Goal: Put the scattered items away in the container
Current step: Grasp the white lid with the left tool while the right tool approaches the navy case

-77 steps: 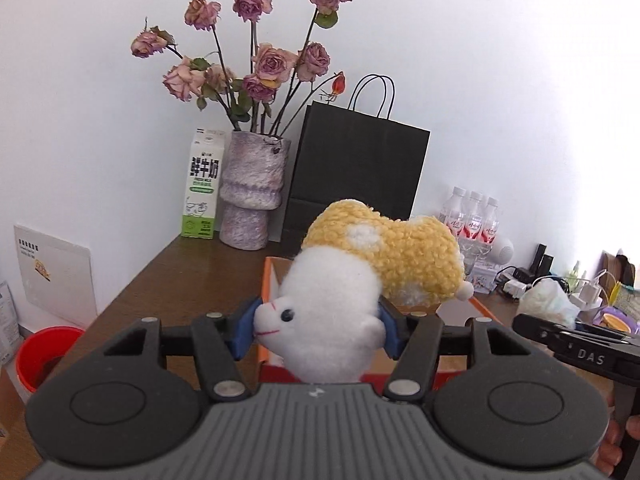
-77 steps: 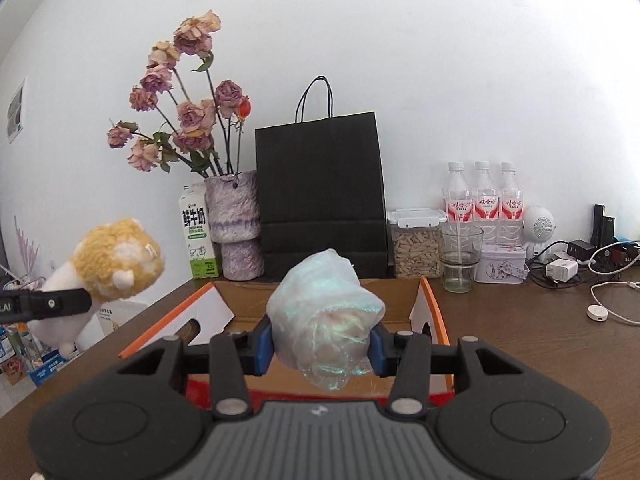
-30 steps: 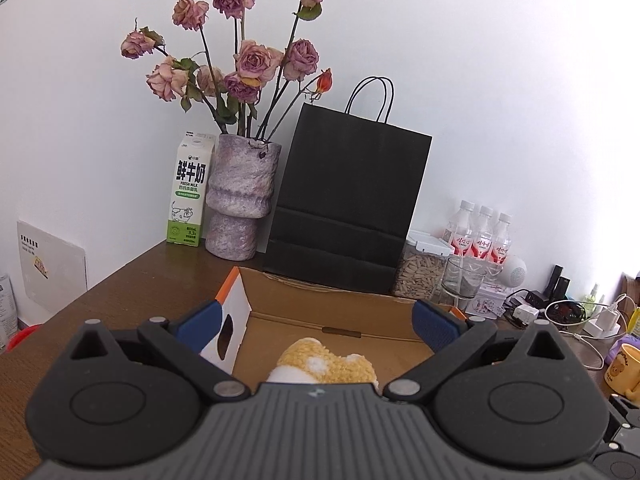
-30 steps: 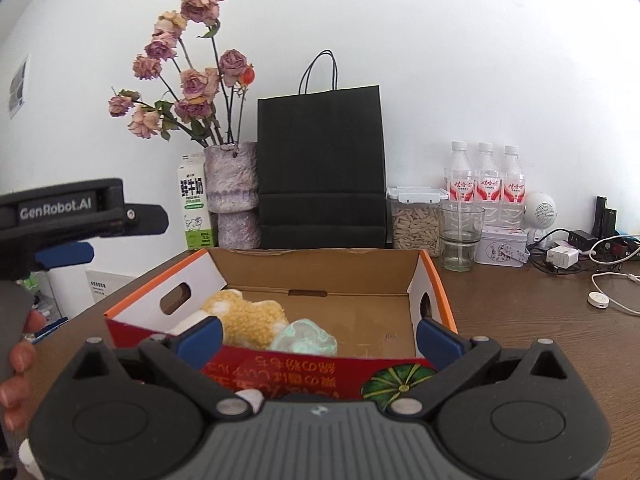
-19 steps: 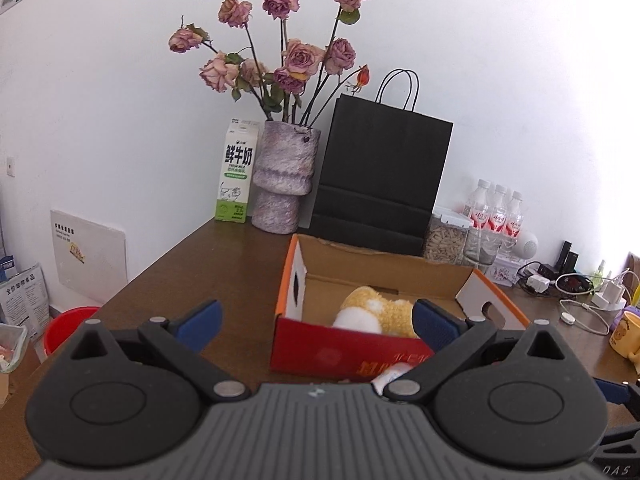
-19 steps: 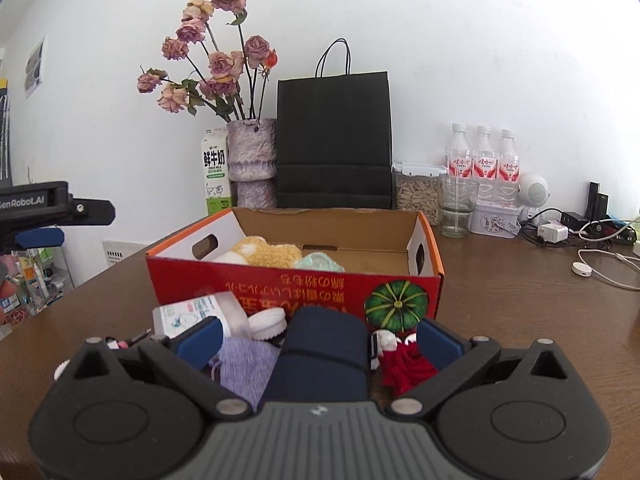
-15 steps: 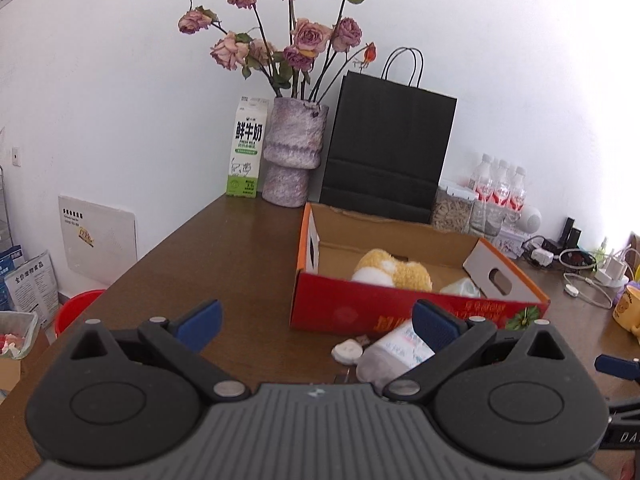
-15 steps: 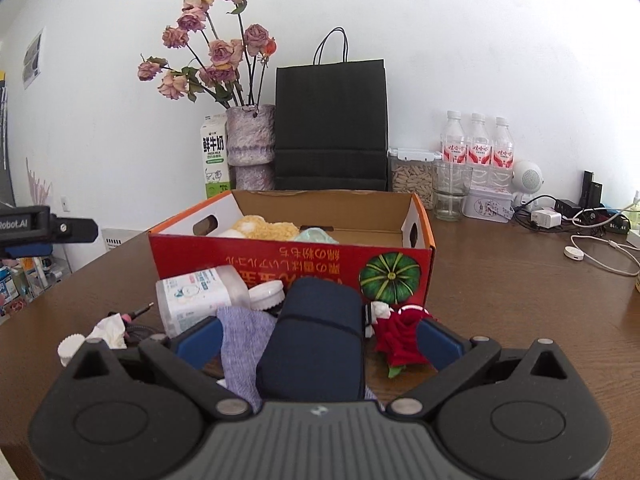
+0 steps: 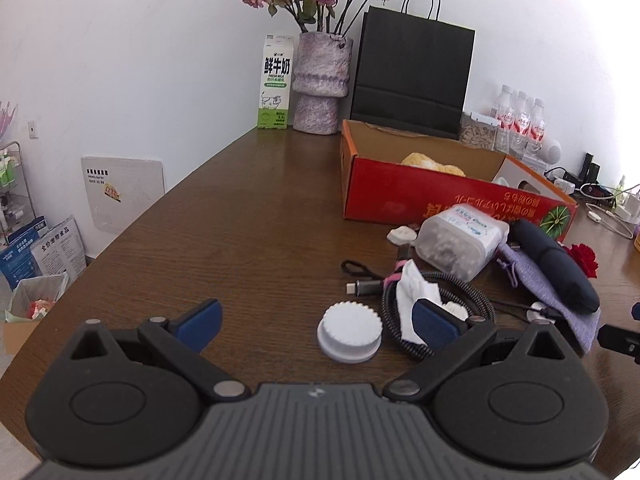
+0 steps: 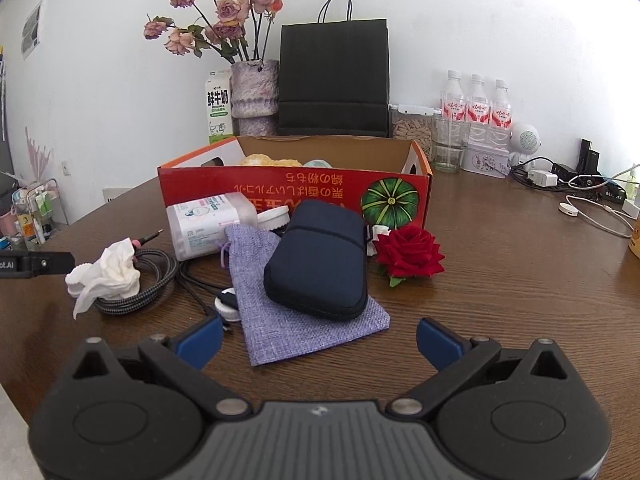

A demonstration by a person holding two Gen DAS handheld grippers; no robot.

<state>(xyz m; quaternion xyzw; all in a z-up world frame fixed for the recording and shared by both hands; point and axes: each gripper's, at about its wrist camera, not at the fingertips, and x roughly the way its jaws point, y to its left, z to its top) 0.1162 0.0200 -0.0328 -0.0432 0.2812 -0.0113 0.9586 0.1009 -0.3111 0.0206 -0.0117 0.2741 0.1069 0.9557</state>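
Observation:
The red cardboard box (image 9: 400, 196) (image 10: 280, 192) stands open on the brown table with a yellow plush toy (image 9: 434, 165) inside. In front of it lie scattered items: a clear plastic tub (image 9: 460, 240) (image 10: 208, 220), a navy pouch (image 10: 320, 264) (image 9: 556, 268) on a lilac cloth bag (image 10: 304, 320), a red rose (image 10: 408, 252), a white crumpled tissue (image 10: 108, 272) on a coiled cable (image 10: 152, 280), and a white round cap (image 9: 349, 336). My left gripper (image 9: 316, 324) is open just above the cap. My right gripper (image 10: 318, 342) is open over the lilac bag's near edge.
At the back stand a milk carton (image 9: 276, 86), a vase of dried roses (image 9: 322, 84), a black paper bag (image 9: 412, 72), water bottles (image 10: 474, 104), a glass (image 10: 450, 148) and chargers with cables (image 10: 580, 188). The table's left edge (image 9: 132, 220) drops to floor clutter.
Both grippers let go of the plush toy and the wrapped bundle into the box, then pulled back and tipped down toward the scattered items in front of it.

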